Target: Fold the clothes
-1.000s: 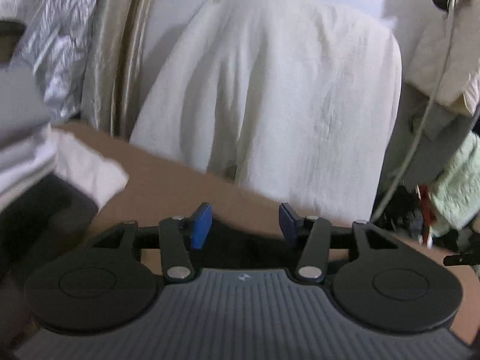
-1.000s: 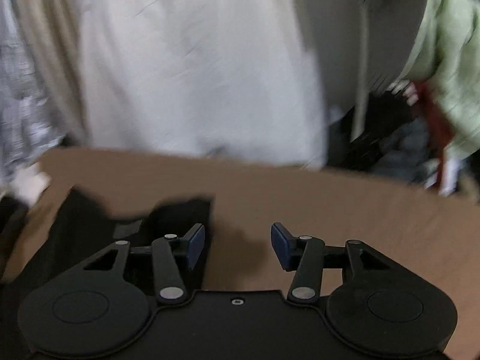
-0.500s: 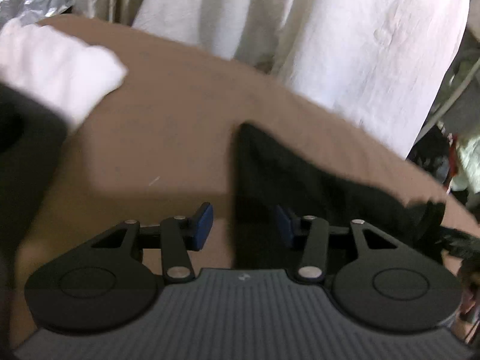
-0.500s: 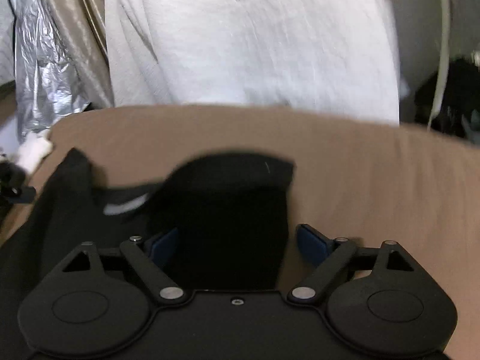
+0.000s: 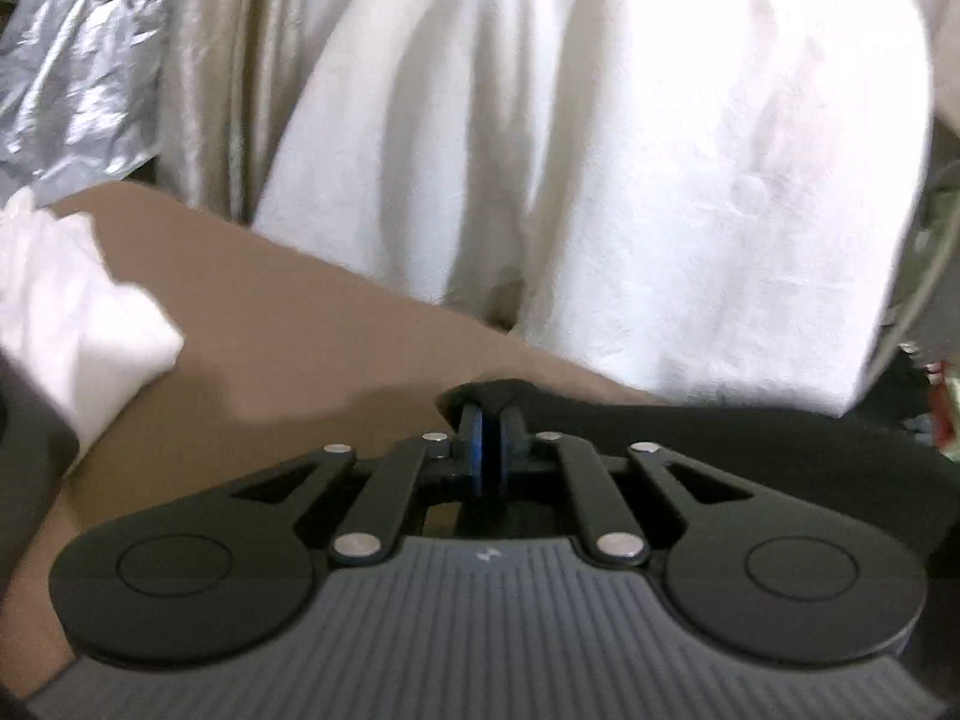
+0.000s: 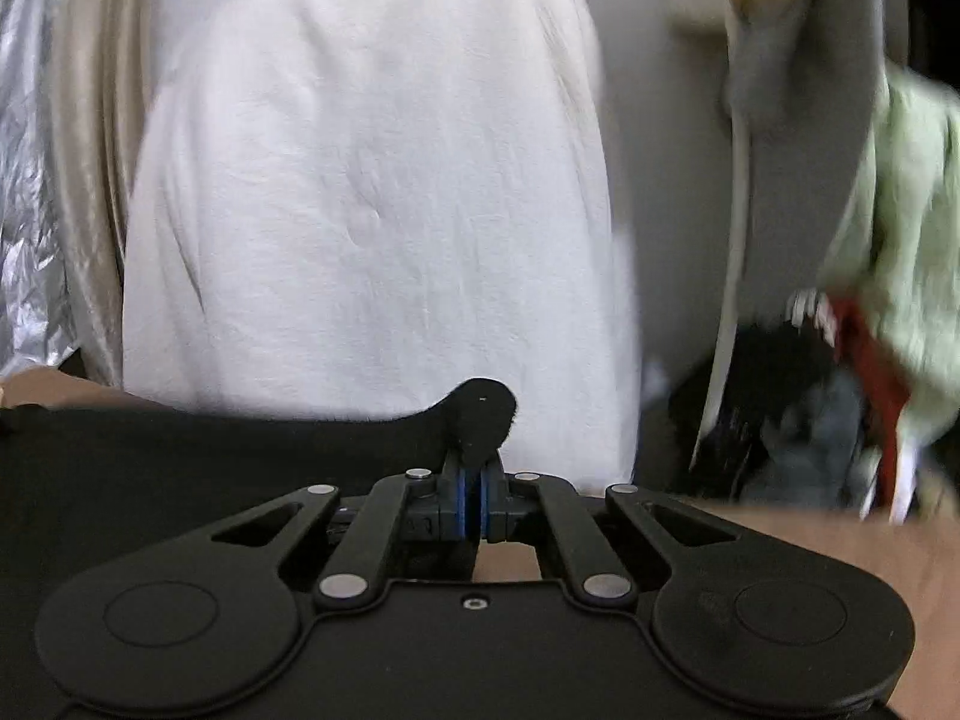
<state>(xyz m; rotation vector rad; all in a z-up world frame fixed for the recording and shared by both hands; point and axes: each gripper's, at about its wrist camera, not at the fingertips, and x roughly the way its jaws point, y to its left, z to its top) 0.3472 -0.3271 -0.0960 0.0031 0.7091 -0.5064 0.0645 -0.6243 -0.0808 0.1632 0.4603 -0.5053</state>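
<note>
Heads-up on the black garment (image 5: 750, 450): was strung up by two corners over the brown counter (image 5: 270, 330), top edge pulled across between them. Had the left hand-held gripper (image 5: 489, 456) clamped tight on one corner, with only a small nub of fabric poking past the blue pads. Same story on the right hand-held gripper (image 6: 474, 498), closed on the other corner, with a little flap sticking up above it.

Looked like shallow bites on both sides, so could easily have lost a corner if pulled apart too hard or swung fast. Would have dropped half the thing back in a heap and wrecked any straight fold line. Also couldn't tell how the lower part hung, hidden below both cameras, so might have been twisted or doubled over without showing. Was hanging pretty near the white folded cloth (image 5: 72, 312) at the left edge of the counter, too; could have dragged that along on the way down. Sat close to the big white drape (image 5: 600, 180) behind the counter as well, so might have snagged there on a forward swing.

Compared with half a second back: had both sets of jaws standing open then, with the garment lying flat on the counter. Closed and lifted since.
</note>
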